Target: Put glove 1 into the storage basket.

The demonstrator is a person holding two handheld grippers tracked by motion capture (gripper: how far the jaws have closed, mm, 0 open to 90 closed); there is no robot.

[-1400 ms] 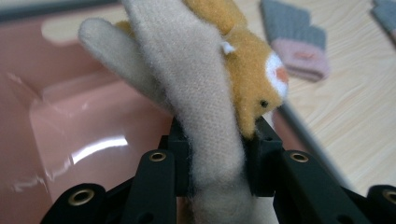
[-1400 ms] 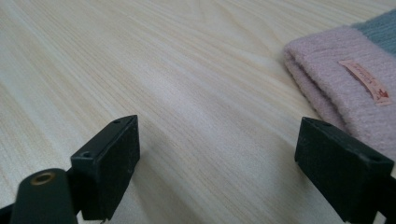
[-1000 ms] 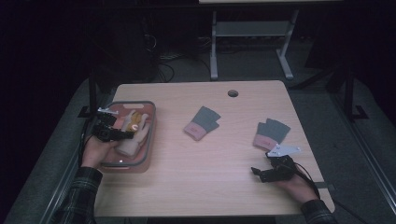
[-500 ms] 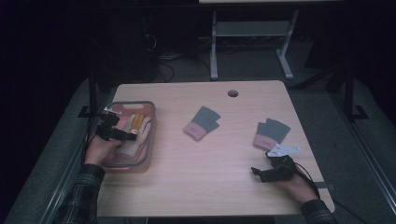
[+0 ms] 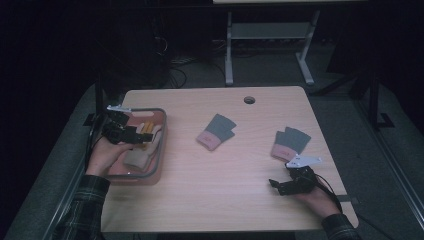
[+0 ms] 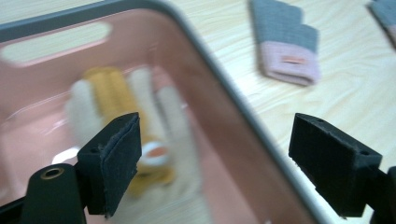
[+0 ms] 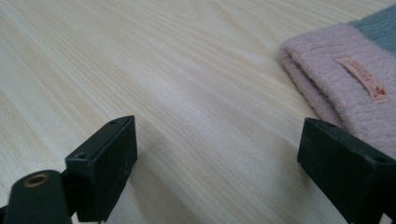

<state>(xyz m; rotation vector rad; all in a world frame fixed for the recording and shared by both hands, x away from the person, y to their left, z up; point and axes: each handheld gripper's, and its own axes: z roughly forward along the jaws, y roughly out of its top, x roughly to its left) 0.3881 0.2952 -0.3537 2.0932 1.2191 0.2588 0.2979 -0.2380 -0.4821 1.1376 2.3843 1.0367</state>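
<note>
High view: left claw (image 5: 141, 138) over pink bin (image 5: 161, 145) at left of desk (image 5: 210, 190), jaws just opened wide, nothing between. Cream-and-orange glove (image 6: 140, 140) lying inside bin, below jaws. Right claw (image 5: 274, 185) at near right, jaws apart, empty, beside grey-and-pink glove (image 5: 290, 144).

Blurred beneath the open left jaws: cream and orange knitted glove (image 6: 135, 140) in pink plastic bin (image 6: 196, 84). Cut off beside the right jaws: pink-cuffed grey glove (image 7: 345, 88).
</note>
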